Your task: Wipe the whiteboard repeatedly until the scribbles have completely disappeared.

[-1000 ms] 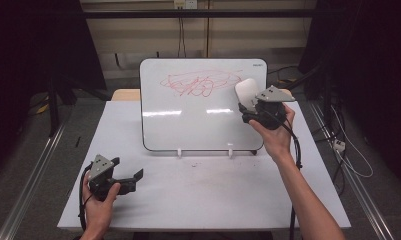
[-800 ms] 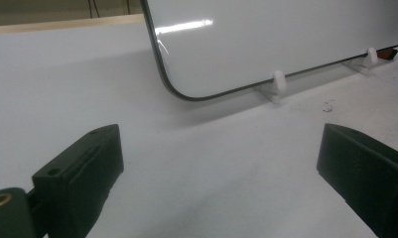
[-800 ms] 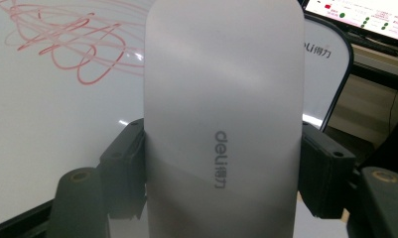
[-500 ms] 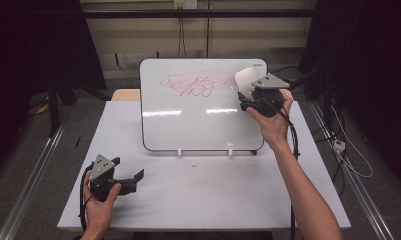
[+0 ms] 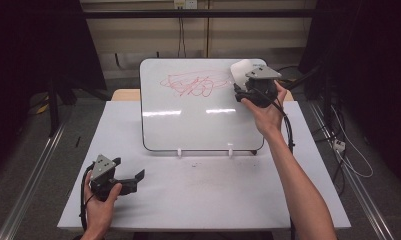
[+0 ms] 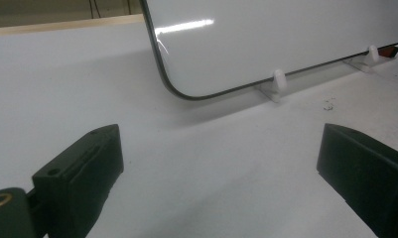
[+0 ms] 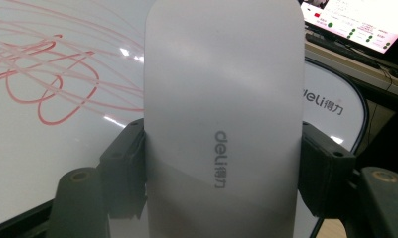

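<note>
Room: dark curtains at both sides, a pale back wall with cables hanging down it, grey floor with metal rails left and right of the table.

Table [image 5: 203, 200]: white top, rectangular, a few dark specks near its middle.

Whiteboard [image 5: 198, 115]: propped at the table's far half on two small white feet, leaning back, dark rim with rounded corners. Red scribble [image 5: 193, 84] across its upper part.

Right gripper [image 5: 243, 86]: held up at the whiteboard's upper right corner, jaws clamped on the long sides of the eraser.

Left gripper [image 5: 135, 181]: in the left hand [image 5: 100, 210] low at the table's near left corner, well apart from the board; jaws spread wide with nothing between them, aimed toward the board's lower edge.

Eraser [image 7: 224, 119]: white, oblong, rounded ends, grey lettering on its back. Long axis runs along the jaws, free end pointing away from the hand, up and toward the scribble. It sits just right of the scribble; whether its face touches the board cannot be told, probably close.
</note>
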Demonstrator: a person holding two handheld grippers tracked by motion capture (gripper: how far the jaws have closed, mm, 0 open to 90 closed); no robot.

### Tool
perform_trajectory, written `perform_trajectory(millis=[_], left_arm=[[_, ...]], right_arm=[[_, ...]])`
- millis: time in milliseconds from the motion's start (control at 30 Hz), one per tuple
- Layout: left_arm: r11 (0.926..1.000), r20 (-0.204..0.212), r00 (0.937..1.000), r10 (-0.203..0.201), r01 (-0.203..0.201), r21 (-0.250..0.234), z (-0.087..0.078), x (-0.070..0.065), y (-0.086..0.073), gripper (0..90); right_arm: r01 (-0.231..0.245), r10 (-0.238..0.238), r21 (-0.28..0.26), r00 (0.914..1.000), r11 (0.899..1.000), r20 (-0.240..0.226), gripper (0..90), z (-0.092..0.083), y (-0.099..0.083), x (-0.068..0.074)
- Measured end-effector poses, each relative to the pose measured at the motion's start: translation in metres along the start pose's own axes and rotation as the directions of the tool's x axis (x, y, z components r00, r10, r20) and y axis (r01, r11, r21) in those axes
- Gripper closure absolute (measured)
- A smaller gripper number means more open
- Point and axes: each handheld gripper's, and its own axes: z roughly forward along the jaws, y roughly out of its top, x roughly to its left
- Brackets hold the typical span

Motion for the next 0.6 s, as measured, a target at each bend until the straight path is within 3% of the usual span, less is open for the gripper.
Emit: perform_trajectory(millis=[300, 600], left_arm=[[1.0000, -0.007, 1.0000, -0.002, 0.002, 0.002, -0.002, 0.001, -0.001, 4.2], [1.0000, -0.010, 0.9999, 0.004, -0.004, 0.006, -0.002, 0.001, -0.001, 4.2]], right_arm=[[0.020, -0.020, 0.009, 0.9995, 1.000, 0.024, 31.2, 0.012, 0.001, 0.003], [0.047, -0.047, -0.017, 0.9977, 0.999, 0.050, 31.1, 0.016, 0.001, 0.009]])
